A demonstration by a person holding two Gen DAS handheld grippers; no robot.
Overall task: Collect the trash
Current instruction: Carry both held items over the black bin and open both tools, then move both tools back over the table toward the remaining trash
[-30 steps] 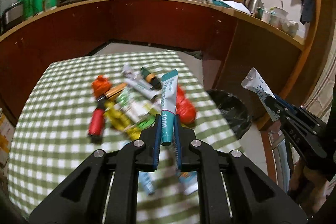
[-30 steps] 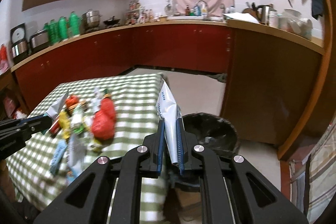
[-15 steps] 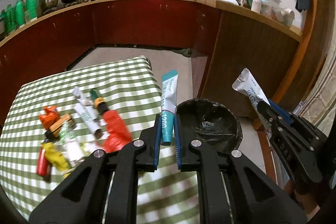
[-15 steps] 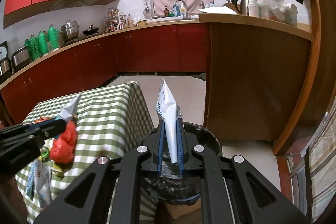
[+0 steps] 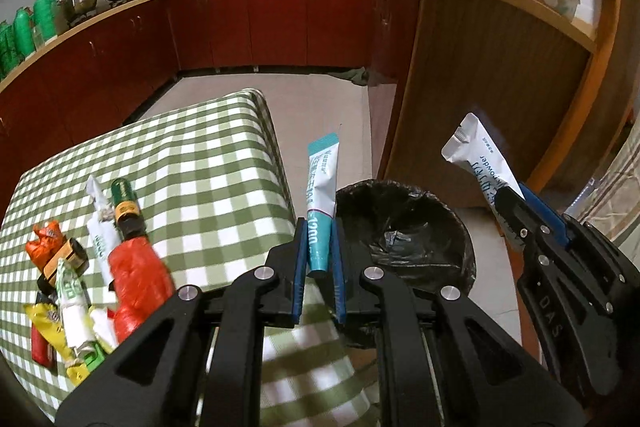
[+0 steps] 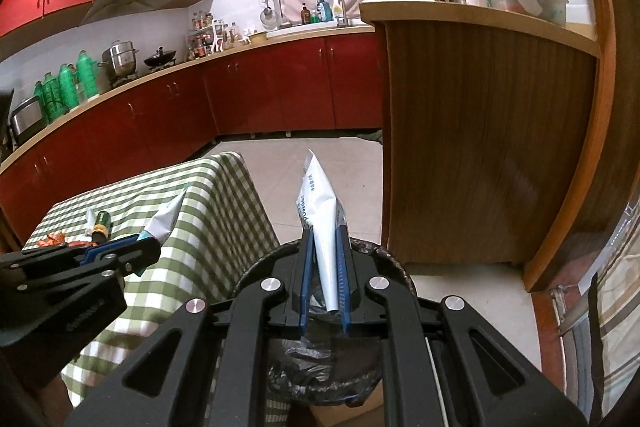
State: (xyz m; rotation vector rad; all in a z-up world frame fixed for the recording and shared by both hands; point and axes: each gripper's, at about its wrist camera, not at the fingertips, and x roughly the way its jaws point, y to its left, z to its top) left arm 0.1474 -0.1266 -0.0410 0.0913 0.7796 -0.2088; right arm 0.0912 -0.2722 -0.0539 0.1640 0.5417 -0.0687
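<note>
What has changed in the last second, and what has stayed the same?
Both grippers swung from over the table toward the trash bin. The left gripper keeps its teal tube, the right gripper its white pouch. Nothing was released; the trash pile is unchanged.

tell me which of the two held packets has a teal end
The tube in the left gripper: white with teal at both ends. The pouch in the right gripper is plain white and silvery with dark print.
</note>
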